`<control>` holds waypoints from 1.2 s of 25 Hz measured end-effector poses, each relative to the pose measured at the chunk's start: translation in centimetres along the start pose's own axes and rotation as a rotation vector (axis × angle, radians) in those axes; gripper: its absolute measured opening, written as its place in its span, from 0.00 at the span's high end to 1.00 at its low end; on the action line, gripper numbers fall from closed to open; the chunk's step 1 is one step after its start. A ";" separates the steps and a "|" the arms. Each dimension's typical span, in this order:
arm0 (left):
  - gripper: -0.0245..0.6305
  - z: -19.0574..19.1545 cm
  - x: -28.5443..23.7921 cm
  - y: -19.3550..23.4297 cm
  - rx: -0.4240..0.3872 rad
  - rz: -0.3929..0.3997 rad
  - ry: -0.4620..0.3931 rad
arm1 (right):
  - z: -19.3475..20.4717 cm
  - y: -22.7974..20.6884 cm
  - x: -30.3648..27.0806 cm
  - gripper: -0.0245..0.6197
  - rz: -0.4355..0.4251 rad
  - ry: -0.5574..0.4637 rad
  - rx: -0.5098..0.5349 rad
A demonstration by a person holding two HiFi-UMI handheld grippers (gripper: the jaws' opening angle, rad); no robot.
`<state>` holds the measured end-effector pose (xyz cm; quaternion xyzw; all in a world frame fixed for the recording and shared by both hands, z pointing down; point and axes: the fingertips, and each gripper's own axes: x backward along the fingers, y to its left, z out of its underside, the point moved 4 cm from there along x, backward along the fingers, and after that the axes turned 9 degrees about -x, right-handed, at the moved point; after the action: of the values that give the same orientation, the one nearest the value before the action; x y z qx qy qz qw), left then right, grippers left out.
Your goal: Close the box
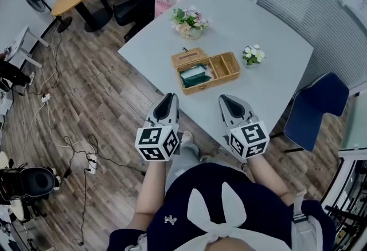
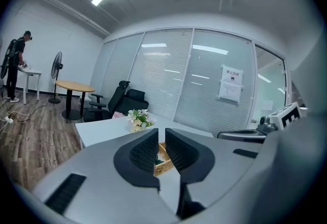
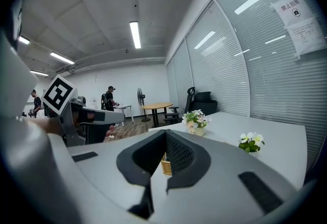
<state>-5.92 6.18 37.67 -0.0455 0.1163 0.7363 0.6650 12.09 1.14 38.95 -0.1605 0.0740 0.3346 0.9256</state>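
- Reading fails on the paper notice (image 3: 301, 18) on the glass wall: its print is too small. Black square markers show on both cubes.
- Box (image 1: 205, 71) sits mid-table (image 1: 269, 43), lid open, well in from every edge.
- Left gripper (image 1: 171, 96) and right gripper (image 1: 224, 98) hang at the near edge, jaws together and empty, with bare tabletop ahead.
- Blue chair (image 1: 315, 109) crowds the table's right side.
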 end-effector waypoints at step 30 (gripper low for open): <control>0.63 0.6 -10.3 9.3 0.044 0.056 0.161 | -1.2 -2.2 -9.0 0.95 0.095 0.037 -0.047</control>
<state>-13.92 -4.50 41.57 -0.0864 0.1868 0.7457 0.6337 6.54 -6.24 40.58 -0.1848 0.0907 0.3766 0.9032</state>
